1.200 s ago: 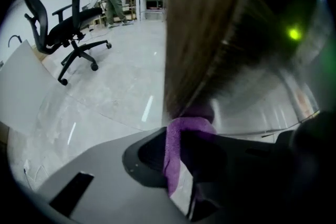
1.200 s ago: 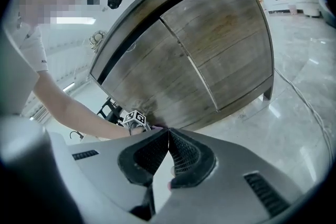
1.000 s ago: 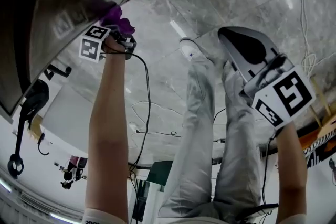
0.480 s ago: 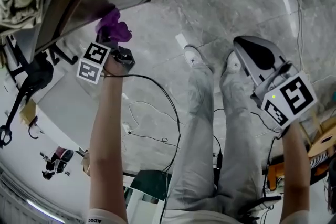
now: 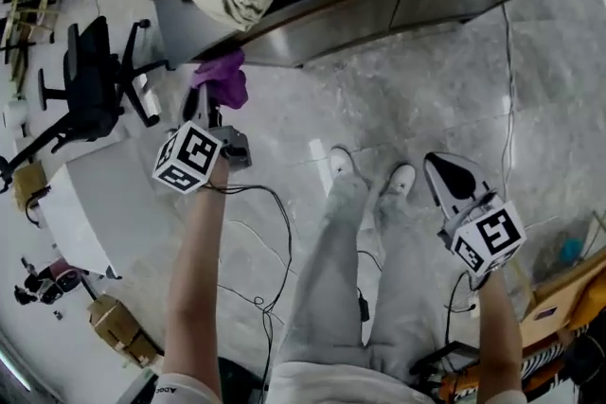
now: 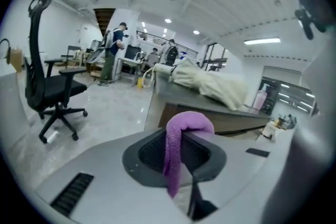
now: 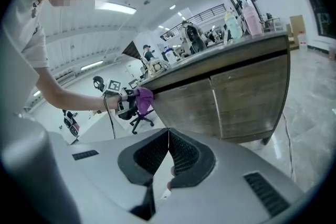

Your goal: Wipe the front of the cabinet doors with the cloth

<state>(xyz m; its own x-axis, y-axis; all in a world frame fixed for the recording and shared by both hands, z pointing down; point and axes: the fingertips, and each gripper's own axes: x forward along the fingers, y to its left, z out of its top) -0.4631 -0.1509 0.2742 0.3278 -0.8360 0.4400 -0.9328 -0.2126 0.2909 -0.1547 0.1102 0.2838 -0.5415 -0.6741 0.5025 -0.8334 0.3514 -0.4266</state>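
L gripper pinches the purple cloth, upper left of the head view, near the cabinet doors but prob. not touching yet. R gripper: jaws together, nothing in them. Next: push cloth flat on the wood front & slide. Shiny grey floor, office chair at left.

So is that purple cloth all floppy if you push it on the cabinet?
Probably floppy: the purple cloth droops over the left gripper that pinches it. It likely weighs little, since one small pinch holds the whole bunch up. Pushed against the cabinet doors, it would probably squash flat rather than stay stiff.
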